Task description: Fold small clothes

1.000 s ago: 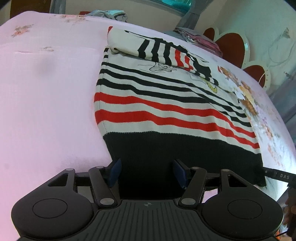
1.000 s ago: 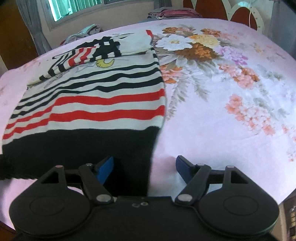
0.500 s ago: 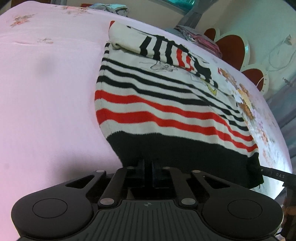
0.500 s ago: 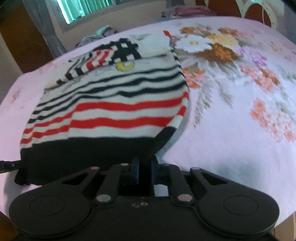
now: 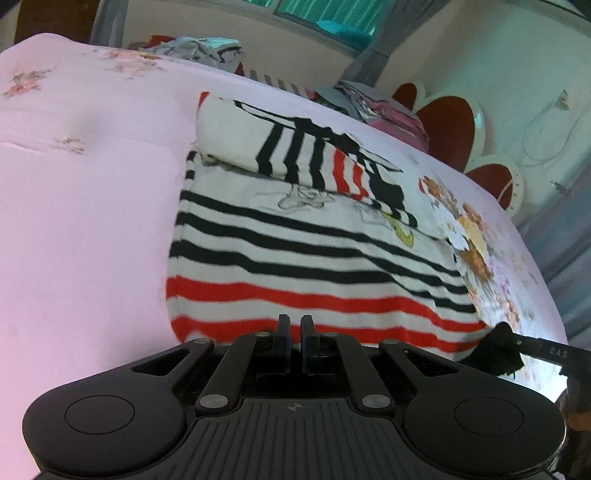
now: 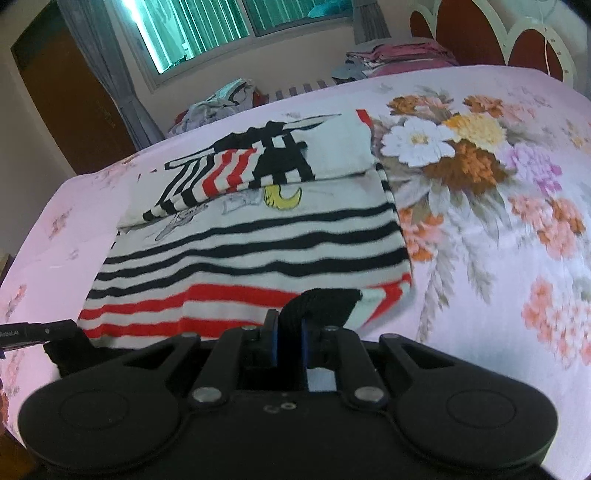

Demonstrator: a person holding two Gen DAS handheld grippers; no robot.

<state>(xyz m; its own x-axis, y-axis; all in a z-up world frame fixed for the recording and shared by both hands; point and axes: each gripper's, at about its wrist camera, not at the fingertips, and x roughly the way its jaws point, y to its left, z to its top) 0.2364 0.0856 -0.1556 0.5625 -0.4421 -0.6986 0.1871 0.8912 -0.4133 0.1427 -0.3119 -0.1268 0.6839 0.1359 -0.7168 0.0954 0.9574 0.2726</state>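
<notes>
A striped sweater (image 5: 317,236) is spread on the pink bed (image 5: 81,221), its black hem lifted at both near corners. In the right wrist view the black hem is seen pinched in the right gripper (image 6: 289,341) jaws. The left gripper (image 5: 294,345) jaws are closed on the hem, the fabric barely visible there

I see a bed (image 6: 480,302) under a pink sheet printed with a large flower bouquet (image 6: 454,147). Beyond its far edge lie a heap of crumpled clothes (image 6: 221,101) and a folded pink stack (image 6: 399,57). A window (image 6: 236,26) with grey curtains (image 6: 107,70) glows teal beside a brown door (image 6: 62,103).
</notes>
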